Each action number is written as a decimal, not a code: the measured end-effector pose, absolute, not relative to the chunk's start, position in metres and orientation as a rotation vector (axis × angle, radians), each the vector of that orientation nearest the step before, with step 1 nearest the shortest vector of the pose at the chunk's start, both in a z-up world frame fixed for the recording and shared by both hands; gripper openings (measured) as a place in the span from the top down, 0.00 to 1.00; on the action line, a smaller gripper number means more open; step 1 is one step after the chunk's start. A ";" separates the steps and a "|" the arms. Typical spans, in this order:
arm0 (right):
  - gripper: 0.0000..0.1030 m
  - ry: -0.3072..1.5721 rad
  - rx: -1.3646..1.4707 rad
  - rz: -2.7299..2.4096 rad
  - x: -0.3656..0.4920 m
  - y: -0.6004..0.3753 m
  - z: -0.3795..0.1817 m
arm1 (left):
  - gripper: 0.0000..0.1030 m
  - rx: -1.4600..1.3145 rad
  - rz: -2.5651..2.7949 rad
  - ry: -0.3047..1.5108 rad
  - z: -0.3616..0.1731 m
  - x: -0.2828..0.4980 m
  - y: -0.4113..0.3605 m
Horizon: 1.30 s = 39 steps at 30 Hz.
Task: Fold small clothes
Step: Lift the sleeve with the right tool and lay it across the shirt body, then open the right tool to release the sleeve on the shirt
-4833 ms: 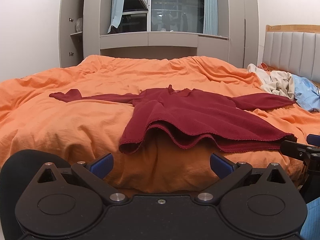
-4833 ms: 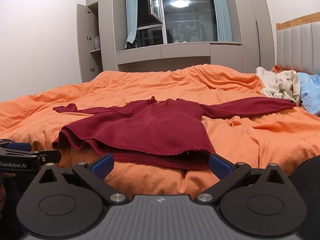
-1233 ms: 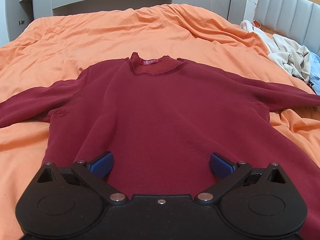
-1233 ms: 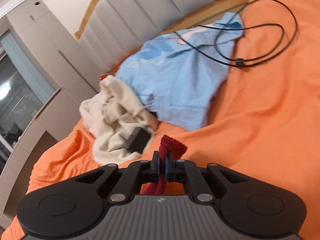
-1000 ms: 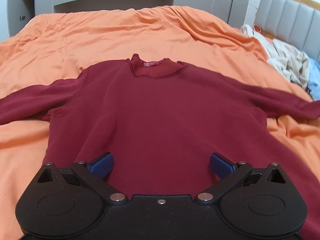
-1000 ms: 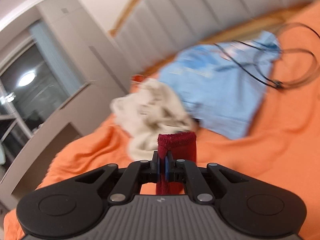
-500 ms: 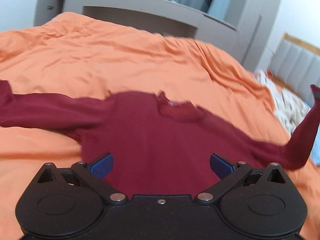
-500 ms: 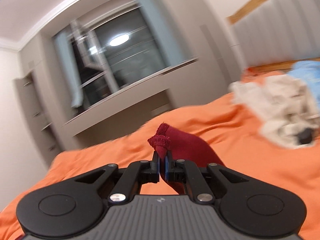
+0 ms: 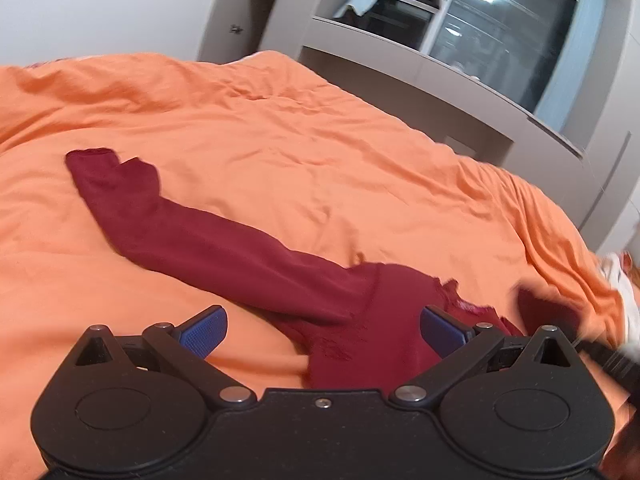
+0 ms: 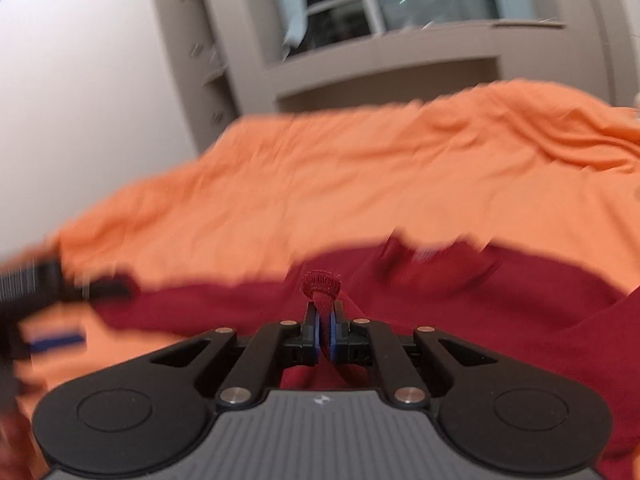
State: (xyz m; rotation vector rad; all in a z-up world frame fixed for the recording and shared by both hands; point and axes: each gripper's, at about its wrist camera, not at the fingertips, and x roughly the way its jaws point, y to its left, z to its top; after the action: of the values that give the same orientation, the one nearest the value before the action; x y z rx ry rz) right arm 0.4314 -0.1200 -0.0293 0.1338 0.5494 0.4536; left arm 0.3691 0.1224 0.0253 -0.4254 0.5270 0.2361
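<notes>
A dark red long-sleeved sweater [image 9: 224,248] lies on the orange duvet [image 9: 280,152]. Its left sleeve stretches out to the upper left, cuff at the far end. My left gripper [image 9: 322,328] is open and empty, held over the shoulder by the collar. My right gripper [image 10: 324,330] is shut on the cuff of the right sleeve [image 10: 322,286] and holds it over the sweater's body [image 10: 520,304]. The right gripper also shows blurred at the right edge of the left wrist view [image 9: 600,354]. The left gripper shows blurred at the left of the right wrist view [image 10: 44,284].
Grey built-in cupboards and a dark window [image 9: 480,32] stand behind the bed. A bit of pale clothing [image 9: 616,276] lies at the right edge of the duvet. A white wall [image 10: 80,80] is on the left.
My right gripper has swung left, carrying the right sleeve's cuff across over the sweater's body. My left gripper has turned left toward the outstretched left sleeve and stays open.
</notes>
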 end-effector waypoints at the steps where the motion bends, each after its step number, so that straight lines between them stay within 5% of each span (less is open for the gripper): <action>1: 0.95 0.575 0.105 0.467 0.426 -0.110 -0.037 | 0.01 -0.437 0.241 0.524 0.026 0.370 0.126; 6: 0.92 0.663 0.013 0.533 0.407 -0.089 -0.056 | 0.01 -0.456 0.245 0.533 0.022 0.371 0.131; 9: 0.77 0.695 -0.008 0.592 0.398 -0.093 -0.054 | 0.01 -0.461 0.232 0.547 0.019 0.375 0.127; 11: 0.52 0.698 -0.019 0.622 0.396 -0.103 -0.049 | 0.01 -0.468 0.204 0.563 0.016 0.379 0.125; 14: 0.28 0.668 -0.026 0.644 0.389 -0.134 -0.037 | 0.01 -0.470 0.162 0.592 0.009 0.385 0.120; 20: 0.09 0.622 0.085 0.515 0.392 -0.231 -0.026 | 0.01 -0.397 0.078 0.633 -0.006 0.401 0.094; 27: 0.07 0.592 0.327 0.237 0.452 -0.340 -0.037 | 0.01 -0.256 0.028 0.760 -0.040 0.425 0.061; 30: 0.14 0.631 0.486 0.192 0.484 -0.372 -0.057 | 0.01 -0.205 0.046 0.790 -0.047 0.427 0.056; 33: 0.29 0.675 0.602 0.149 0.506 -0.394 -0.079 | 0.01 -0.203 0.068 0.814 -0.052 0.428 0.057; 39: 0.76 0.657 0.664 0.224 0.524 -0.403 -0.097 | 0.01 -0.187 0.069 0.852 -0.060 0.431 0.056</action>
State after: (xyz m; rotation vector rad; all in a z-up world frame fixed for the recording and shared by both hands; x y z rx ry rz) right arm 0.5243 -0.4026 -0.0973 0.6639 0.6567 0.2239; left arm 0.4310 0.0562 -0.0596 -0.1865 0.8516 0.0690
